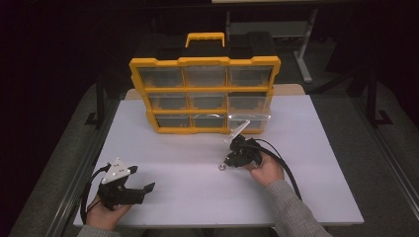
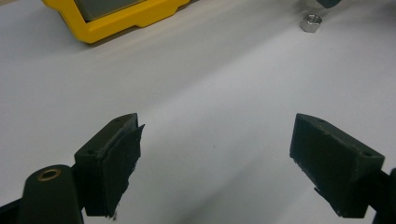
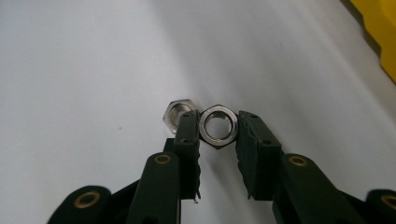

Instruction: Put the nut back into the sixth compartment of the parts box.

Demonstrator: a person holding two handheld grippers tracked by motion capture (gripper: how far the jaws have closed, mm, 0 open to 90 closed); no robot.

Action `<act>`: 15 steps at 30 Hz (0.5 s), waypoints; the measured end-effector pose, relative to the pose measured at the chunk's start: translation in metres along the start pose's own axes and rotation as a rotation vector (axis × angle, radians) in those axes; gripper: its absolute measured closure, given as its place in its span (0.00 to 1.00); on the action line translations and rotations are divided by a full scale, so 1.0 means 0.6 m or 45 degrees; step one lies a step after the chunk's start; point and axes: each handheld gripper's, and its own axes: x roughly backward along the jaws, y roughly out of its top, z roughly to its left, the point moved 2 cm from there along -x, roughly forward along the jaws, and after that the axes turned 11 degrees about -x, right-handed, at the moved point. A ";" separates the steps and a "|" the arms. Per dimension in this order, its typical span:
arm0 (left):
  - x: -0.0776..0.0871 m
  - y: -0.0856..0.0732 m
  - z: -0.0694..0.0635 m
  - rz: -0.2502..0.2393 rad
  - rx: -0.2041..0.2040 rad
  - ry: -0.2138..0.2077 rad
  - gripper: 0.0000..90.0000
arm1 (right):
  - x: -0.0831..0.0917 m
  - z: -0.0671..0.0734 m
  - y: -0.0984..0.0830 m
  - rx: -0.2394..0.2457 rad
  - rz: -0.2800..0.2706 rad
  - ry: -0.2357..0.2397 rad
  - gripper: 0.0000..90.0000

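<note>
A steel hex nut (image 3: 208, 133) is pinched between the two black jaws of my right gripper (image 3: 218, 122), just above the white table. A second hex nut (image 3: 175, 112) lies on the table right beside it, partly behind the left jaw. In the high view my right gripper (image 1: 228, 164) points left near the table's middle, with a nut (image 1: 221, 167) at its tip. My left gripper (image 1: 142, 177) rests at the front left, jaws wide apart with nothing between them. In the left gripper view its jaws (image 2: 217, 154) frame bare table, and a nut (image 2: 310, 22) lies far off.
A yellow organizer case (image 1: 205, 61) with clear compartment lids stands at the back of the white table (image 1: 306, 163); its bottom right lid is lifted. The case's corner (image 2: 126, 21) lies ahead of the left gripper, its edge (image 3: 380, 28) to the right of the right one.
</note>
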 end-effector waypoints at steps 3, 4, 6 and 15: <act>0.000 0.000 0.000 0.005 -0.003 -0.002 0.17 | 0.009 0.004 -0.003 0.013 0.009 0.015 0.77; 0.000 0.000 0.000 0.009 0.000 -0.003 0.17 | 0.012 0.006 -0.003 0.017 0.006 0.019 0.77; 0.000 0.000 0.000 0.009 0.001 -0.003 0.17 | 0.019 0.008 -0.004 0.014 0.005 0.041 0.77; -0.002 0.000 -0.001 0.006 0.001 -0.004 0.17 | 0.051 0.023 -0.003 0.013 -0.009 0.118 0.77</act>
